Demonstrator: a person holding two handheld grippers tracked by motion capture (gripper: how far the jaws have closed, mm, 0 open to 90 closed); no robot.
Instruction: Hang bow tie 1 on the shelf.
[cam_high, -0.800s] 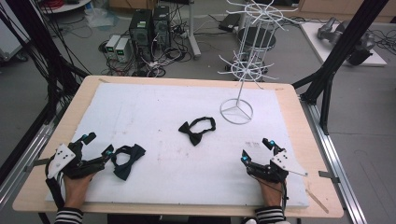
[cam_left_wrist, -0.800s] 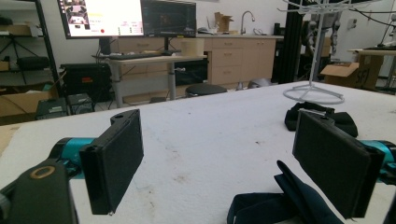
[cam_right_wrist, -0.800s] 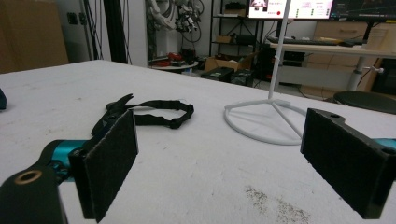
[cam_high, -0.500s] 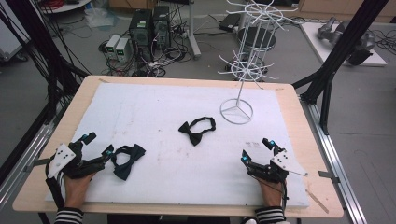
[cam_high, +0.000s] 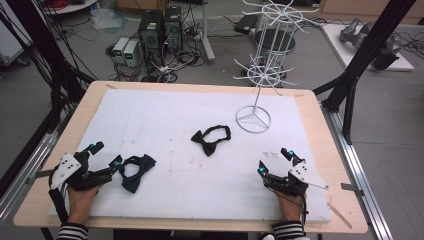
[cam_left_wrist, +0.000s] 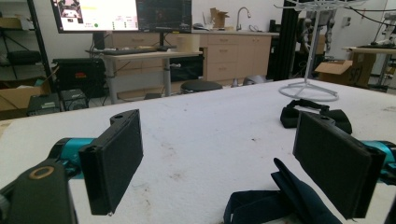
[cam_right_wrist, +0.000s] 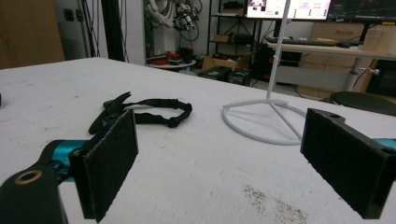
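Nothing moved since earlier | both hand-held grippers spread, empty | left gripper view: navy bow tie (cam_left_wrist: 285, 203) beneath jaws

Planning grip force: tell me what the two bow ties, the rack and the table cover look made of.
Bow ties: soft fabric, matte, going by limp folds; the near one looks navy.
Rack: thin wire, probably metal, glossy white coat.
Table cover: white, matte, lightly stained; likely foam or felt, unclear.
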